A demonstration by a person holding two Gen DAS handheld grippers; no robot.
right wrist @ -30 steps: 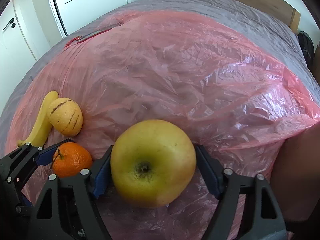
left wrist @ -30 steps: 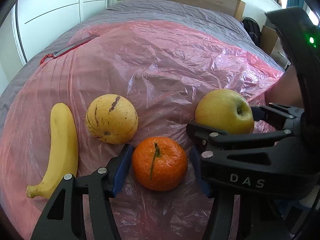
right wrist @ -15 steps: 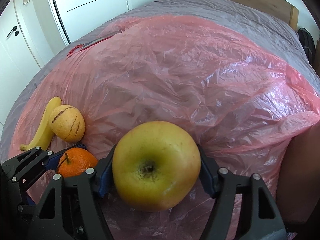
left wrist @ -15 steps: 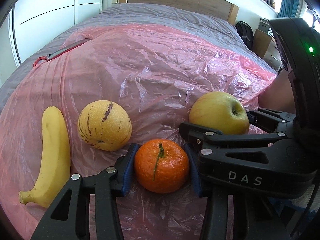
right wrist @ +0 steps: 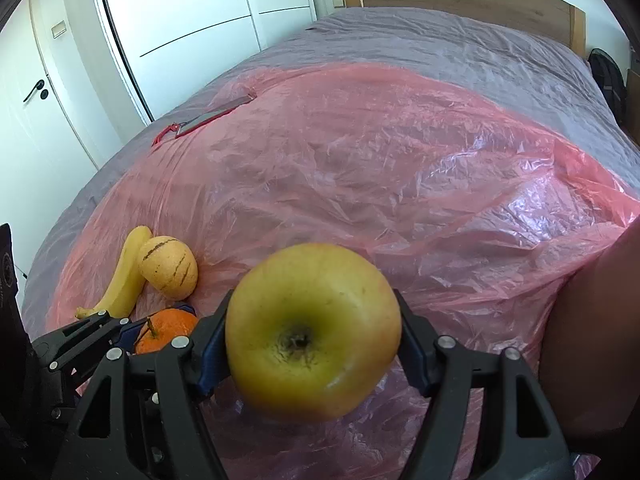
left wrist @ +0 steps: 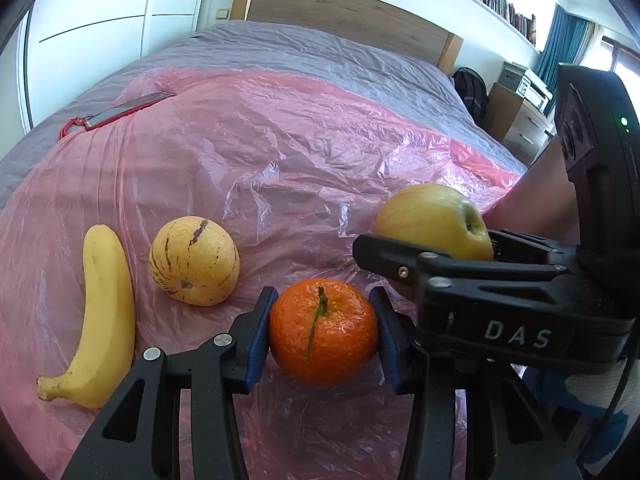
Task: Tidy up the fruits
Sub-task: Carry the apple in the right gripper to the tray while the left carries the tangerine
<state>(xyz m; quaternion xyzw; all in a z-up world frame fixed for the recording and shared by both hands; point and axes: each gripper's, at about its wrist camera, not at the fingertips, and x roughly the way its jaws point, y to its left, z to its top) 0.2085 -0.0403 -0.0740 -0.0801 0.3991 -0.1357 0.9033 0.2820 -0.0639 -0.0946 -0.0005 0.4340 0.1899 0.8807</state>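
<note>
The left gripper is clamped on the orange, and the right gripper grips the apple just beside it. Both fruits are over the pink plastic sheet covering the bed. A banana and a speckled yellow fruit lie side by side on the sheet, left of the orange.

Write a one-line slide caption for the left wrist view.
Left tongs shut on an orange beside banana and striped melon on pink plastic.

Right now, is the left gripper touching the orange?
Touching. The left wrist view shows the left gripper with both blue pads pressed flush against the sides of the orange, no gap visible on either side.
</note>
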